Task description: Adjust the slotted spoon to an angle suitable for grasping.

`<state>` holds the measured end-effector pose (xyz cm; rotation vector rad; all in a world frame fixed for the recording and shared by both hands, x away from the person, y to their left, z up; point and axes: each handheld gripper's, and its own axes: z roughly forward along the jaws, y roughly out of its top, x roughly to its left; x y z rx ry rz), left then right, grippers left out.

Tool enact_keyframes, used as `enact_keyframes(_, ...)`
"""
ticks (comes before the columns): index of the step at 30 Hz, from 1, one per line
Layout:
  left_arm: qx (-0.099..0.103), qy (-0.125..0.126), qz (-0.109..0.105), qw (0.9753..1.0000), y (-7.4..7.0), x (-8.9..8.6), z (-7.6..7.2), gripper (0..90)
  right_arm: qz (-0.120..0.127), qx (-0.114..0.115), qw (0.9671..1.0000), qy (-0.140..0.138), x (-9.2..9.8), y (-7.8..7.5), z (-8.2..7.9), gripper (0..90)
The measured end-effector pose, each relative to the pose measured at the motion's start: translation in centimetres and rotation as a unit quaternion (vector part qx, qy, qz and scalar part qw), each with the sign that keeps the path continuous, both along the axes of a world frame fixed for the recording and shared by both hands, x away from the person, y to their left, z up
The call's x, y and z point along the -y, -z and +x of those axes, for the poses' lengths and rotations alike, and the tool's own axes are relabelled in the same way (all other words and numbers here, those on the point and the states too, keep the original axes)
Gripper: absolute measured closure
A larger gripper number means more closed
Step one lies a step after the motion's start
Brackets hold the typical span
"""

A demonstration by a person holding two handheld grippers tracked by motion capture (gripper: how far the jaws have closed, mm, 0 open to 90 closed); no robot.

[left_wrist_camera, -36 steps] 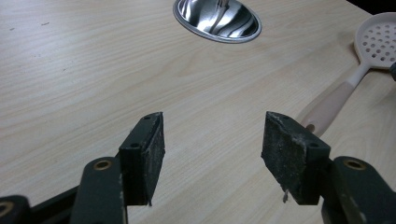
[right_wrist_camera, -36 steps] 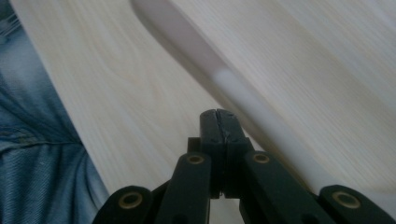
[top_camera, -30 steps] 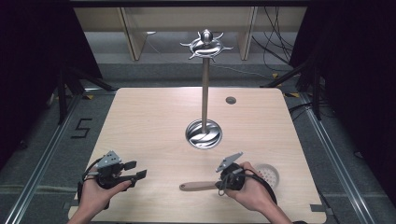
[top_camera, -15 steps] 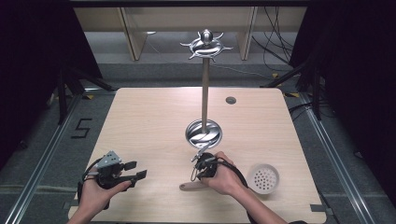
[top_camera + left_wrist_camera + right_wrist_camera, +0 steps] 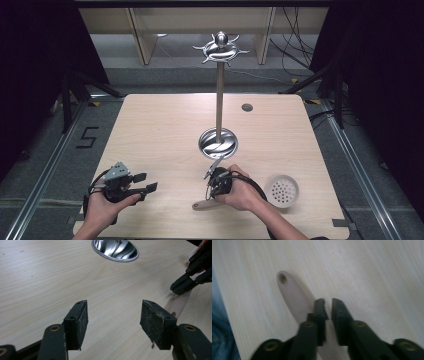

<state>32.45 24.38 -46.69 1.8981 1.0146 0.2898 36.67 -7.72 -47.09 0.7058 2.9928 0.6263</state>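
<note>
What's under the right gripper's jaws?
A flat beige handle with a hanging hole lies on the table under the right gripper. Its far end is covered by the hand.

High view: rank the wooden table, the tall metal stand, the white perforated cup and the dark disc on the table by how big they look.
1. Wooden table.
2. Tall metal stand, base dish to crown.
3. White perforated cup.
4. Dark disc, though it lies farther from the camera, which shrinks it somewhat.

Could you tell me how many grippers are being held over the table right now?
2: the left gripper at the table's near-left edge, and the right gripper near the middle front, just before the stand's shiny base.
</note>
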Motion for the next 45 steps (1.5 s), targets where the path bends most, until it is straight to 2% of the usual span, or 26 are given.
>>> enact_keyframes(2, 0.000, 0.004, 0.001, 1.0000, 0.0, 0.0, 0.1, 38.3, -0.012, 0.010, 0.9972, -0.073, 0.1, -0.6, -0.1, 62.4)
enact_keyframes(3, -0.003, 0.002, 0.000, 1.0000, 0.0, 0.0, 0.0, 38.3, -0.012, 0.010, 0.9972, -0.073, 0.1, -0.6, -0.1, 62.4)
enact_keyframes(4, -0.004, 0.003, 0.002, 1.0000, 0.0, 0.0, 0.0, 38.2, -0.016, 0.011, 0.9950, -0.098, 0.1, -0.9, -0.3, 60.0)
enact_keyframes(5, -0.004, -0.001, 0.003, 1.0000, 0.0, 0.1, 0.0, 38.2, -0.024, 0.025, 0.9900, -0.137, 0.2, -1.2, -0.6, 54.5)
enact_keyframes(6, -0.004, -0.001, 0.003, 1.0000, 0.0, 0.1, 0.0, 38.2, -0.031, 0.030, 0.9869, -0.155, 0.2, -1.3, -0.6, 53.3)
enact_keyframes(8, -0.005, 0.002, 0.004, 1.0000, 0.0, 0.0, 0.0, 38.2, -0.038, 0.022, 0.9853, -0.165, 0.2, -1.2, -0.7, 52.2)
enact_keyframes(9, -0.004, 0.002, 0.001, 1.0000, 0.1, 0.1, 0.0, 38.2, -0.049, 0.041, 0.9778, -0.200, 0.1, -1.1, -0.8, 50.6)
enact_keyframes(10, -0.004, 0.002, 0.001, 1.0000, 0.1, 0.1, 0.0, 38.2, -0.049, 0.041, 0.9778, -0.200, 0.1, -1.1, -0.8, 50.6)
enact_keyframes(12, -0.005, 0.001, 0.001, 1.0000, 0.0, 0.1, 0.0, 38.2, -0.063, 0.044, 0.9724, -0.220, -0.1, -0.7, -1.1, 50.3)
enact_keyframes(18, -0.006, 0.001, 0.001, 1.0000, 0.1, 0.1, 0.0, 38.2, -0.080, 0.051, 0.9649, -0.245, -0.6, 0.1, -1.3, 52.1)
enact_keyframes(19, -0.006, 0.001, 0.001, 1.0000, 0.1, 0.1, 0.0, 38.2, -0.078, 0.056, 0.9603, -0.262, -0.7, 0.3, -1.0, 52.6)
enact_keyframes(20, -0.005, 0.001, 0.001, 1.0000, 0.1, 0.1, 0.0, 38.2, -0.084, 0.045, 0.9648, -0.245, -0.7, 0.3, -1.4, 53.2)
enact_keyframes(22, -0.006, 0.001, 0.001, 1.0000, 0.1, 0.1, 0.0, 38.2, -0.084, 0.056, 0.9580, -0.268, -0.9, 0.4, -1.1, 54.3)
enact_keyframes(23, -0.006, 0.000, 0.001, 1.0000, 0.1, 0.1, 0.0, 38.2, -0.102, 0.038, 0.9645, -0.241, -0.9, 0.2, -1.4, 55.0)
enact_keyframes(24, -0.006, 0.000, 0.001, 1.0000, 0.1, 0.1, 0.0, 38.2, -0.102, 0.038, 0.9645, -0.241, -0.9, 0.2, -1.4, 55.0)
enact_keyframes(25, -0.007, 0.000, 0.002, 1.0000, 0.1, 0.1, -0.1, 38.2, -0.092, 0.061, 0.9570, -0.268, -1.0, 0.4, -1.1, 56.5)
enact_keyframes(26, -0.008, 0.000, 0.002, 1.0000, 0.1, 0.1, -0.1, 38.2, -0.096, 0.063, 0.9540, -0.277, -1.1, 0.4, -0.9, 56.8)
enact_keyframes(27, -0.008, 0.000, 0.002, 1.0000, 0.1, 0.1, -0.1, 38.2, -0.104, 0.052, 0.9584, -0.260, -1.1, 0.3, -1.2, 57.1)
enact_keyframes(31, -0.006, -0.002, 0.002, 1.0000, 0.1, 0.1, -0.1, 38.2, -0.116, 0.038, 0.9607, -0.249, -1.3, 0.2, -1.4, 57.9)
enact_keyframes(32, -0.006, -0.002, 0.002, 1.0000, 0.1, 0.1, -0.1, 38.2, -0.117, 0.047, 0.9567, -0.262, -1.3, 0.2, -1.2, 58.2)
enact_keyframes(36, -0.007, 0.000, 0.001, 1.0000, 0.1, 0.1, -0.1, 38.2, -0.132, 0.045, 0.9564, -0.256, -1.4, 0.2, -1.2, 59.2)
enact_keyframes(38, -0.007, 0.001, 0.002, 1.0000, 0.1, 0.1, -0.1, 38.2, -0.135, 0.047, 0.9537, -0.265, -1.5, 0.2, -1.0, 59.5)
enact_keyframes(39, -0.008, 0.001, 0.004, 1.0000, 0.1, 0.1, -0.1, 38.2, -0.140, 0.035, 0.9578, -0.249, -1.7, 0.2, -1.2, 59.5)
enact_keyframes(40, -0.008, 0.001, 0.004, 1.0000, 0.1, 0.1, -0.1, 38.2, -0.140, 0.035, 0.9578, -0.249, -1.7, 0.2, -1.2, 59.5)
enact_keyframes(41, -0.008, 0.001, 0.004, 1.0000, 0.1, 0.1, -0.1, 38.2, -0.150, 0.038, 0.9541, -0.257, -1.7, 0.3, -1.1, 59.5)
enact_keyframes(45, -0.008, 0.003, 0.005, 0.9999, 0.1, 0.1, -0.1, 38.2, -0.157, 0.044, 0.9510, -0.263, -1.8, 0.2, -1.1, 60.6)
